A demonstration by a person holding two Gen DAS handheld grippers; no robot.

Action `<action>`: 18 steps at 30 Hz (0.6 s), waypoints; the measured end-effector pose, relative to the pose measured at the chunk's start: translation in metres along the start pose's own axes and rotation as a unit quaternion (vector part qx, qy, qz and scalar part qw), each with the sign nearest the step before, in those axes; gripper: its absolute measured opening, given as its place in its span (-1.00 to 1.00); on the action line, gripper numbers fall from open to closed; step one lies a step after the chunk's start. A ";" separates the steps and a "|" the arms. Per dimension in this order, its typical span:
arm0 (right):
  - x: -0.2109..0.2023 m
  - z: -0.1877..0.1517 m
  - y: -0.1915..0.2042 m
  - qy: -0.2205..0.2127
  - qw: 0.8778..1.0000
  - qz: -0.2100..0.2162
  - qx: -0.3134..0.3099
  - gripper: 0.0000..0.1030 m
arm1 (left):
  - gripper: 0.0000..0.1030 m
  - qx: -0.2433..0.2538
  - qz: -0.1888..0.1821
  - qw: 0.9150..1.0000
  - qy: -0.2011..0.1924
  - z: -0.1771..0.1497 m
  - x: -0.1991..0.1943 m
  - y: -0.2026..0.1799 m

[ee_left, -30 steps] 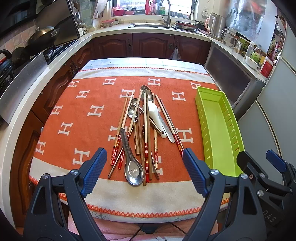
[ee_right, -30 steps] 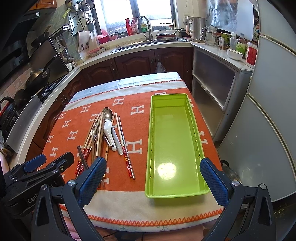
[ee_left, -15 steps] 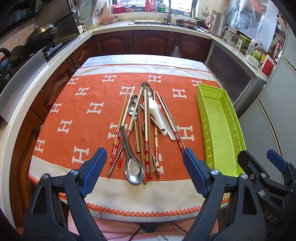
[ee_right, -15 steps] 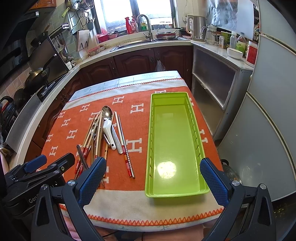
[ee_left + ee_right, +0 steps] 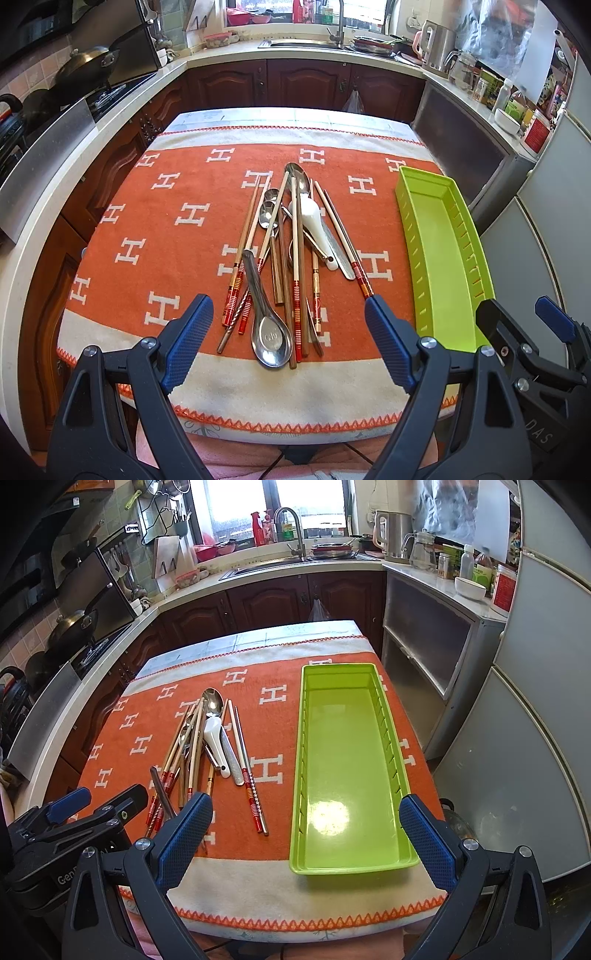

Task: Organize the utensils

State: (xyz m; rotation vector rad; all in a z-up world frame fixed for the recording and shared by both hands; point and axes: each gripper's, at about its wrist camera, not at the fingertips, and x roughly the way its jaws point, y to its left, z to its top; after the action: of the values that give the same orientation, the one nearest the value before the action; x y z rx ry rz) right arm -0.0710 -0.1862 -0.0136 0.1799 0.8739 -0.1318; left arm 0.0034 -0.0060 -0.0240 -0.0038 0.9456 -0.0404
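Note:
A pile of utensils (image 5: 288, 254) lies mid-table on the orange cloth: several chopsticks, metal spoons and a white ceramic spoon (image 5: 314, 225). A big steel spoon (image 5: 267, 328) lies nearest me. The pile also shows in the right wrist view (image 5: 210, 746). An empty green tray (image 5: 351, 768) stands to its right, also in the left wrist view (image 5: 439, 254). My left gripper (image 5: 288, 317) is open, above the near end of the pile. My right gripper (image 5: 304, 823) is open, above the tray's near end.
The orange cloth with white H marks (image 5: 166, 221) covers the table. Kitchen counters with a stove (image 5: 85, 74) run along the left and a sink (image 5: 291, 557) at the back. A fridge (image 5: 535, 720) stands close on the right.
Both grippers have drifted slightly, so the table sits a little lower in both views. Nothing on the table has moved and both grippers stay open.

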 end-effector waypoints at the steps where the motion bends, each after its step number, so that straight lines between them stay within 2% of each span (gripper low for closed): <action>1: 0.001 0.000 0.001 0.000 1.000 0.000 0.000 0.99 | 0.61 0.000 0.000 1.000 -0.002 0.000 0.001 0.001; 7: 0.007 0.003 0.000 0.002 1.000 -0.001 -0.003 0.99 | 0.61 0.013 -0.008 1.000 -0.013 0.005 0.002 0.005; 12: 0.010 0.016 0.010 -0.002 1.000 -0.005 -0.017 0.99 | 0.61 0.024 -0.022 0.999 0.003 0.017 0.012 0.011; 18: 0.021 0.038 0.022 -0.014 0.999 -0.007 -0.039 0.99 | 0.61 -0.004 -0.027 0.999 0.024 0.037 0.033 0.035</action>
State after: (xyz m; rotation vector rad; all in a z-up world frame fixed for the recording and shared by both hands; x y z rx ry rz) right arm -0.0254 -0.1734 -0.0036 0.0979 0.8517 -0.1128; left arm 0.0539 0.0272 -0.0297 -0.0361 0.9930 -0.0862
